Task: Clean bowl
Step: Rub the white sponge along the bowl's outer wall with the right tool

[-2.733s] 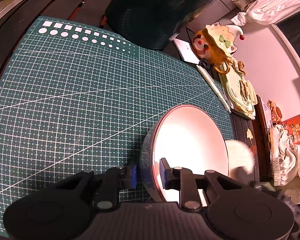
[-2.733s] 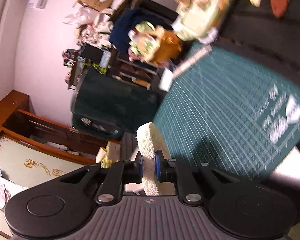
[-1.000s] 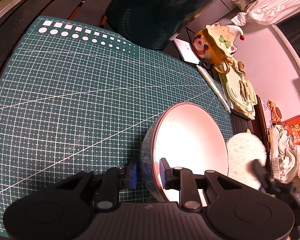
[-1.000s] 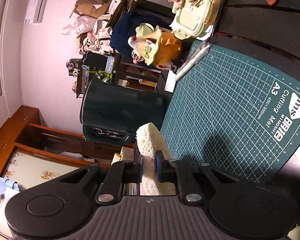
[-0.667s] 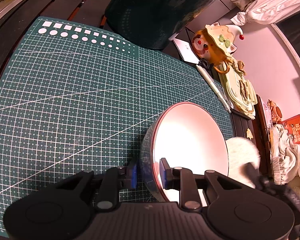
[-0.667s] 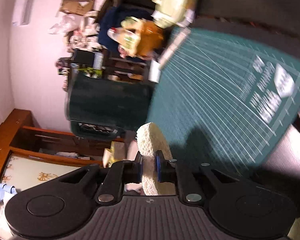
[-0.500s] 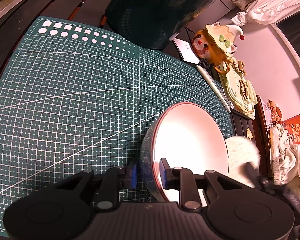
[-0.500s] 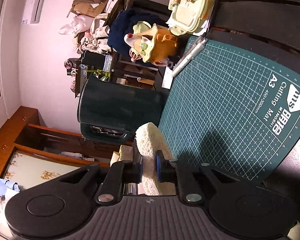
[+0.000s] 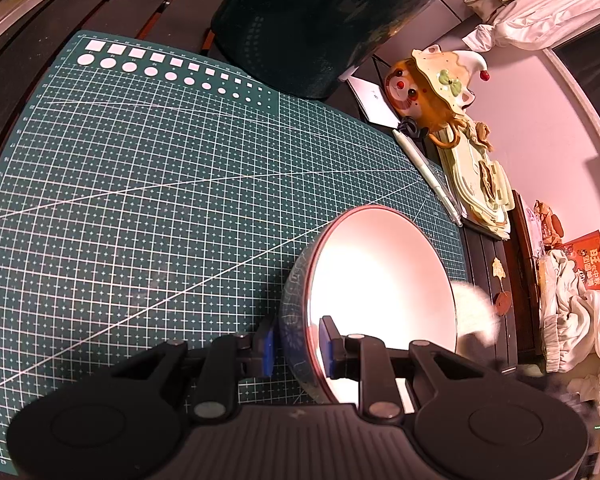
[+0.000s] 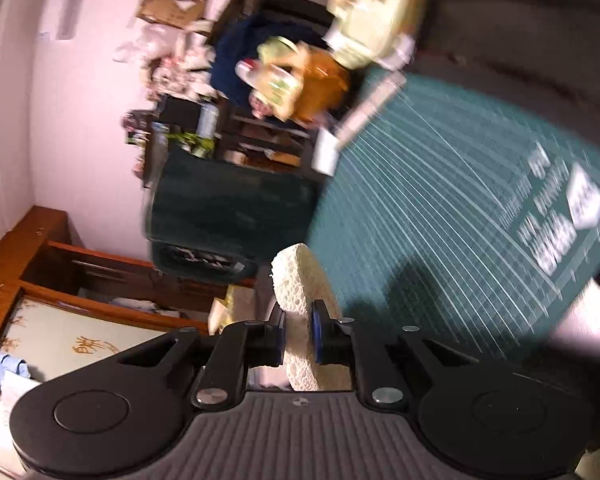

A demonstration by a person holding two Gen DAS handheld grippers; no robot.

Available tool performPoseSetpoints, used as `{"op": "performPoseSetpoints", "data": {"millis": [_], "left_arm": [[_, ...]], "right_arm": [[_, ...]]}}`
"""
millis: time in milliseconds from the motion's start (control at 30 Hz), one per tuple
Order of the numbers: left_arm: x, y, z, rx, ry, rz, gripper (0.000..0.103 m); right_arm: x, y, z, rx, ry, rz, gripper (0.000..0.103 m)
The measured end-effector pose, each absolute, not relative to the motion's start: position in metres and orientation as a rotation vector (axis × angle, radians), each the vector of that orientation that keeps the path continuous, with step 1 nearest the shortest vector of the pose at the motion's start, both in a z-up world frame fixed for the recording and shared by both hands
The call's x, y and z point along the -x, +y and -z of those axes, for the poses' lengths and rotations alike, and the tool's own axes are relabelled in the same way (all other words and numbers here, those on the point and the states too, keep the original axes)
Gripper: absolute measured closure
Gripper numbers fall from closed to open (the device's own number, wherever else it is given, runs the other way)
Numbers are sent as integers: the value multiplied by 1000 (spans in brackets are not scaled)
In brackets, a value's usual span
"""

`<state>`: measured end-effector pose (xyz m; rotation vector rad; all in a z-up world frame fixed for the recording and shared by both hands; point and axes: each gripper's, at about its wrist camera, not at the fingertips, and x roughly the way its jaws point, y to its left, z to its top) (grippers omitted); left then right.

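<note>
My left gripper point(image 9: 297, 348) clamped the bowl point(image 9: 380, 300) by its near rim, tilted on the green cutting mat point(image 9: 140, 200). My right gripper point(image 10: 298, 334) pinched a pale sponge point(image 10: 300, 280); that view was blurred.

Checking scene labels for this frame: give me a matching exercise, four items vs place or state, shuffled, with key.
Items:
1. bowl
2. sponge
3. pen
4. cutting mat

Place or state:
A. lies along the mat's far edge, beside the cartoon figure
B. clamped in the right gripper
C. green with a white grid, under the bowl
D. rim pinched by the left gripper, tipped on its side

Pairs: 1-D, 2-B, 3-A, 4-C
</note>
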<state>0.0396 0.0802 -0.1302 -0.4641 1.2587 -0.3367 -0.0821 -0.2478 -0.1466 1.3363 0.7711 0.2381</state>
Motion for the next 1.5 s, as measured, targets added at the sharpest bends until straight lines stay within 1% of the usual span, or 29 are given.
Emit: {"op": "performPoseSetpoints", "data": {"millis": [100, 333, 500, 600, 800, 1033, 1267, 1500], "left_arm": [[-40, 80, 130, 467, 1259, 336, 81], [-38, 79, 128, 471, 1261, 333, 81], [-37, 82, 129, 464, 1256, 336, 81], [-37, 82, 129, 464, 1256, 336, 81], [-35, 82, 129, 461, 1254, 335, 81], [-37, 82, 129, 462, 1255, 337, 81], [-37, 80, 128, 462, 1257, 336, 81], [-36, 80, 128, 458, 1254, 336, 81]], "right_arm": [[83, -246, 153, -1357, 803, -227, 90], [81, -256, 123, -1323, 692, -262, 90], [82, -245, 143, -1343, 746, -249, 90], [83, -250, 143, -1351, 764, -230, 90], [82, -256, 124, -1335, 687, -268, 90], [83, -244, 149, -1337, 791, -224, 90], [84, -255, 125, -1335, 689, -255, 90], [83, -244, 150, -1347, 782, -227, 90]]}}
